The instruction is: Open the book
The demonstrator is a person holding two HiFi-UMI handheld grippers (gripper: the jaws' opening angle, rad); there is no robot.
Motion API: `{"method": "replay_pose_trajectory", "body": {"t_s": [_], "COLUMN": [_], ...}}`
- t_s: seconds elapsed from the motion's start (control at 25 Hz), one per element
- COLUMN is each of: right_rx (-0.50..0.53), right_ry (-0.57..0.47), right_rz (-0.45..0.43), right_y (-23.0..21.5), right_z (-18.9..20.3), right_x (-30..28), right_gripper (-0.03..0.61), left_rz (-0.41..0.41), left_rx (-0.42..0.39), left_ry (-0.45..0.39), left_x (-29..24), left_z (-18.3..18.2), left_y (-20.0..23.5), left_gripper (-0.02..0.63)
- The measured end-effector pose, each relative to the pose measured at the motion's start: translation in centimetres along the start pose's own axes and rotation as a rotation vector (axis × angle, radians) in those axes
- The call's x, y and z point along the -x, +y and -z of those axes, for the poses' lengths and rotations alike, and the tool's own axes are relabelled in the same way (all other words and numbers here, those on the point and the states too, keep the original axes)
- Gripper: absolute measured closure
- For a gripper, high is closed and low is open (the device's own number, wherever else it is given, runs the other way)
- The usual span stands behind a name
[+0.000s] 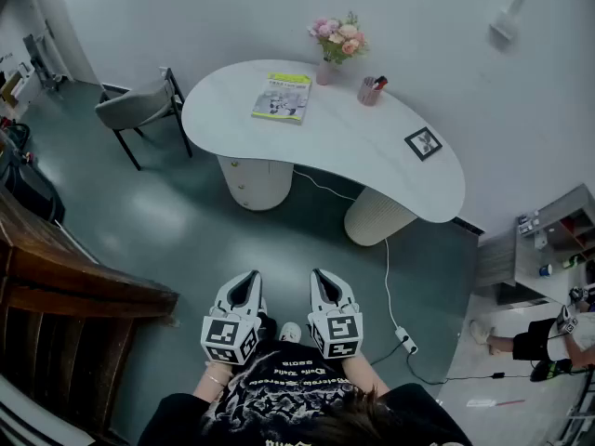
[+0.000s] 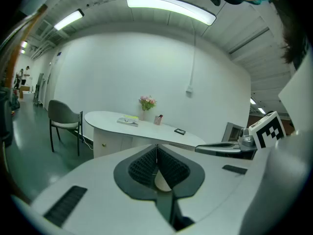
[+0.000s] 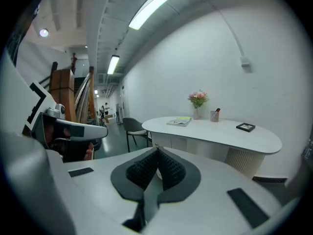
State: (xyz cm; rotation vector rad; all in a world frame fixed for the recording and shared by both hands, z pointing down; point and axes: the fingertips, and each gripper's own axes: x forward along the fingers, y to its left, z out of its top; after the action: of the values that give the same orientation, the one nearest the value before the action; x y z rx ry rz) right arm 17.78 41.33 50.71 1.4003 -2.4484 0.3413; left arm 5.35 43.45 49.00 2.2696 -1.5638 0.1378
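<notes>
A closed book [image 1: 283,97] with a green and white cover lies flat on the far part of a white curved table [image 1: 335,142]. The book [image 2: 127,121] shows small and distant in the left gripper view, and the book [image 3: 179,121] lies on the table's left end in the right gripper view. My left gripper [image 1: 247,288] and right gripper [image 1: 327,286] are held side by side close to my body, well short of the table. Both are shut with nothing between the jaws.
On the table stand a vase of pink flowers [image 1: 337,43], a pen cup [image 1: 371,89] and a small framed picture [image 1: 424,143]. A grey chair [image 1: 139,107] sits at the table's left. A cable and power strip [image 1: 405,340] lie on the floor. A wooden stair rail [image 1: 65,286] is at left.
</notes>
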Motion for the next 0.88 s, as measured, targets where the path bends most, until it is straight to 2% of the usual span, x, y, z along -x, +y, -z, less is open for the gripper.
{"method": "replay_pose_trajectory", "body": {"t_s": [0.28, 0.88], "right_rx": [0.0, -0.09], "right_ry": [0.029, 0.026], "right_rz": [0.007, 0.064], "right_y": [-0.1, -0.1], "right_z": [0.5, -1.1], "right_x": [-1.0, -6.0], "right_gripper": [0.552, 0.552], "left_rz": [-0.015, 0.051], "left_rx": [-0.008, -0.016], "left_ry": [0.019, 0.034], "left_x": [-0.9, -4.1], "left_z": [0.0, -1.8], "left_y": [1.4, 5.8], "left_gripper": [0.589, 0.589]}}
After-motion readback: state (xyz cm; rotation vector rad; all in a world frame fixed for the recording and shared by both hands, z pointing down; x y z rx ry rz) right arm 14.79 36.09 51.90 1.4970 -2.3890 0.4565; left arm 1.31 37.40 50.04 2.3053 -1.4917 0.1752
